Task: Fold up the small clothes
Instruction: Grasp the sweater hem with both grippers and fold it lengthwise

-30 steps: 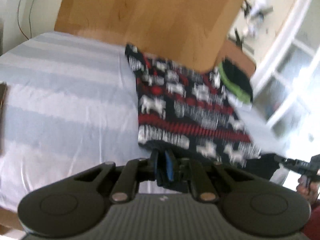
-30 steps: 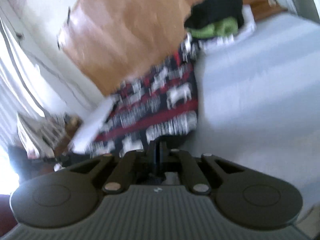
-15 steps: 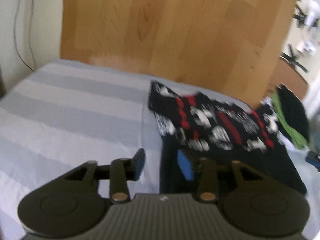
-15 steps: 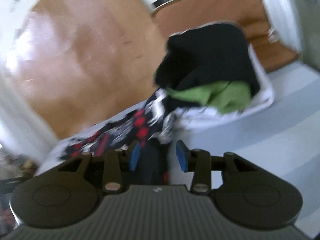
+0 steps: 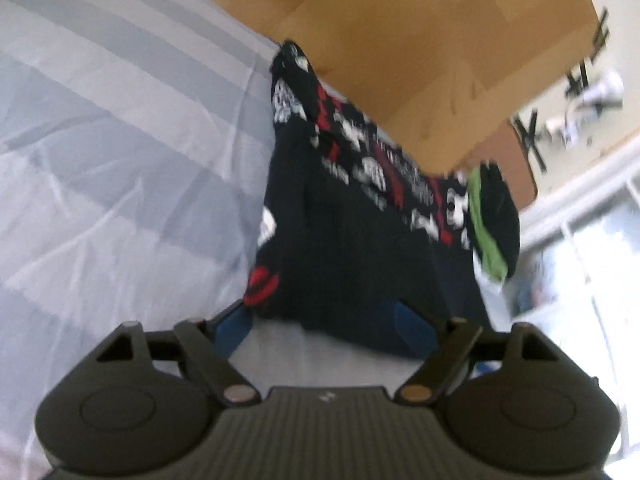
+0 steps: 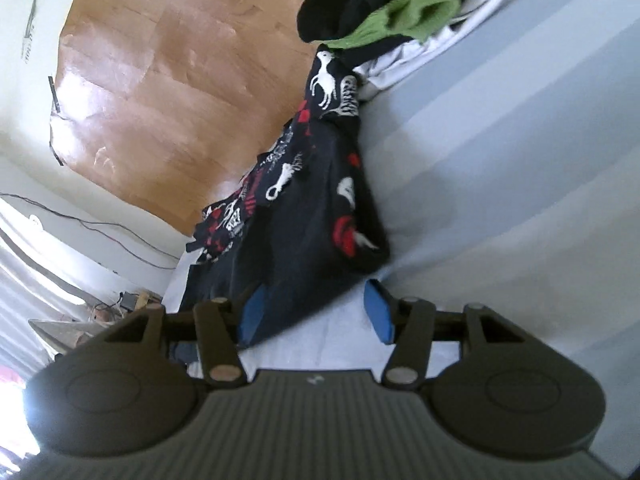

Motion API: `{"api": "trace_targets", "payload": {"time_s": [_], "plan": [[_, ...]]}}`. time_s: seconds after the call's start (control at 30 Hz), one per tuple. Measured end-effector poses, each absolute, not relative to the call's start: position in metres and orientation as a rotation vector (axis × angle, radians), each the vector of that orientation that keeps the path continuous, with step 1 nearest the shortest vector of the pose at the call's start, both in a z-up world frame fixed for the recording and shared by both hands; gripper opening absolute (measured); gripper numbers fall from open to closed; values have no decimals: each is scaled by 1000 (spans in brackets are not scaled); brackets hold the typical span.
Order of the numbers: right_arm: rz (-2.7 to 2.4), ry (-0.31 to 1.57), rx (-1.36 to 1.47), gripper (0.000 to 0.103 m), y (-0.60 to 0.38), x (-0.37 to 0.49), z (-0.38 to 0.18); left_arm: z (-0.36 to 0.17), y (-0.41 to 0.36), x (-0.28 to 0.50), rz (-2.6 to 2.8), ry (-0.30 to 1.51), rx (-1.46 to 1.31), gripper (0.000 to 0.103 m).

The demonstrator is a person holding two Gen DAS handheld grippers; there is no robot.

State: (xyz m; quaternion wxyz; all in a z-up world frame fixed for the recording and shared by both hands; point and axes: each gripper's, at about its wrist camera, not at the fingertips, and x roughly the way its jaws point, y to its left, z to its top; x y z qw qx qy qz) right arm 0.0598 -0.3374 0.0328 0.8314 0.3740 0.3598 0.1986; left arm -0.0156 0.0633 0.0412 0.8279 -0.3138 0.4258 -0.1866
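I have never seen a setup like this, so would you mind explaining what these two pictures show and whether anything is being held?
There is no robot here: a person carries a two-finger gripper in each hand, each with a fisheye camera looking along its fingers. One picture is from the left gripper, the other from the right gripper. Both look at a dark patterned garment lying on a striped bedsheet, with a pile of black, green and white clothes beyond. Both sets of jaws are opening; the garment's edge lies between the blue-padded fingers, released rather than gripped.
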Motion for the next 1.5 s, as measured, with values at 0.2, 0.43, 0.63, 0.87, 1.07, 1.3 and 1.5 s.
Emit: {"api": "trace_targets", "payload": {"time_s": [0.2,0.43,0.63,0.87,1.07,1.3,1.5], "plan": [[344,752,745,16,-315,85,33,30,69,14,-331,922,-741,18],[392,692,617,10,-308,28,75,68,92,-14,-346,838,-659,14],[415,711,559,10,-304,-41,77,72,106,-56,-356,860,-585,12],[310,785,502,36,-334,-43,63,53,128,-61,-295,962,-551,25],[315,601,331,36,-338,19,122,127,128,-10,-235,763,-319,24],[460,626,313,53,-280,181,118,140,17,134,-376,750,-67,47],[462,749,268,69,-238,279,88,86,-54,238,-323,883,-7,50]]}}
